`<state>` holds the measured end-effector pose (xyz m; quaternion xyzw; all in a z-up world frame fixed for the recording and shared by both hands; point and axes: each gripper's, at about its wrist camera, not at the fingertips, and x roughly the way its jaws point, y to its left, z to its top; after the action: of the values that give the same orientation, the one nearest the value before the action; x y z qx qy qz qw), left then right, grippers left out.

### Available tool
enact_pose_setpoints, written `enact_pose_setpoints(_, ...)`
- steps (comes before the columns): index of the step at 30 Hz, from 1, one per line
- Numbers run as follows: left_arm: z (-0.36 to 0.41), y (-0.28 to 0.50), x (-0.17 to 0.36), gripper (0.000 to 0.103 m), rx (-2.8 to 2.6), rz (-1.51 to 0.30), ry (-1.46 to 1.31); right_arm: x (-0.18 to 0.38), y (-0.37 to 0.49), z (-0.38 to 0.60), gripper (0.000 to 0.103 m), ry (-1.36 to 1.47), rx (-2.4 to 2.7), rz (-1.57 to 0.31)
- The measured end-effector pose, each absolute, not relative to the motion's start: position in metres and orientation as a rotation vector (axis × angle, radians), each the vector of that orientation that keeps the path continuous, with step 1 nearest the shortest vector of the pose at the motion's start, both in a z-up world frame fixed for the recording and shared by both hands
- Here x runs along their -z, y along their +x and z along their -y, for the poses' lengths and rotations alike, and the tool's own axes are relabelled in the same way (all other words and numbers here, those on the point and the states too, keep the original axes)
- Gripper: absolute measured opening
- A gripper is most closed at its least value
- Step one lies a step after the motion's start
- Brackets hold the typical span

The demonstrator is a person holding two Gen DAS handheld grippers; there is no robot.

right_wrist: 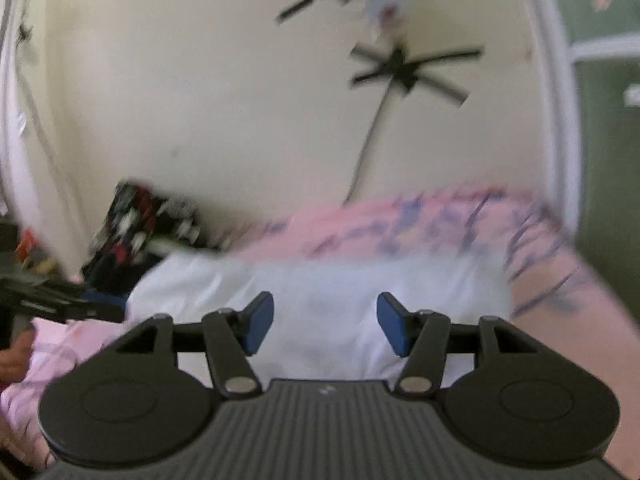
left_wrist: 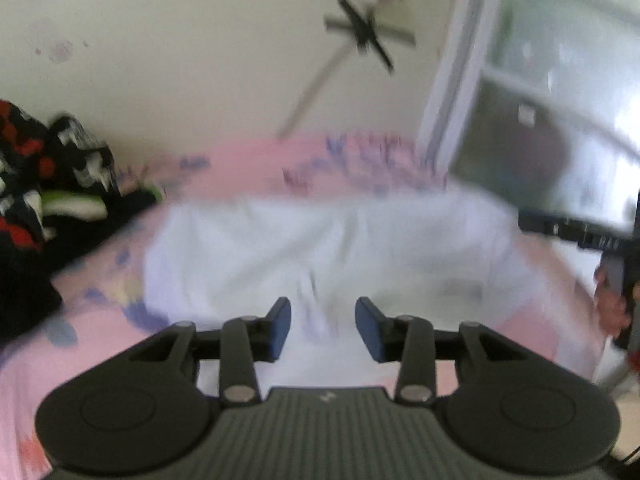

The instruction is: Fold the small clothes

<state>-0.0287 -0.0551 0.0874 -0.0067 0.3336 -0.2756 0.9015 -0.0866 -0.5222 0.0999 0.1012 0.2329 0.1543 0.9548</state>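
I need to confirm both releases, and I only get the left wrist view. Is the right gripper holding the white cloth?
Observer: No. The right gripper is open, nothing between its pads, with the white cloth lying beyond it.
Operator: Where does my left gripper show in the right view?
Observer: At that view's left edge, the left gripper reaches the cloth's left end.
Operator: What lies right of the cloth there?
Observer: Only the pink sheet, out to a white door frame.
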Motion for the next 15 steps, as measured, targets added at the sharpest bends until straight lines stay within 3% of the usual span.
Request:
enact_pose_setpoints(5, 0.061, 0.028, -0.1, 0.036, 0.513, -0.66, -0.114, -0.103, -0.046, 0.53, 0.051, 0.259, -0.199, -0.476)
enact_pose_setpoints(9, 0.089, 0.065, -0.053, 0.033, 0.414, -0.78, -0.003, -0.055, -0.009, 0.516, 0.046, 0.111, -0.093, -0.645)
enact_pose_setpoints(13, 0.099, 0.047, -0.034, 0.034, 0.377, -0.731, 0.154, -0.04, -0.021, 0.536, 0.04, 0.122, -0.074, -0.656)
enact_pose_setpoints(15, 0.099, 0.041, -0.039, 0.038, 0.369, -0.745, 0.162, -0.049, -0.026, 0.537, 0.044, 0.129, -0.055, -0.665)
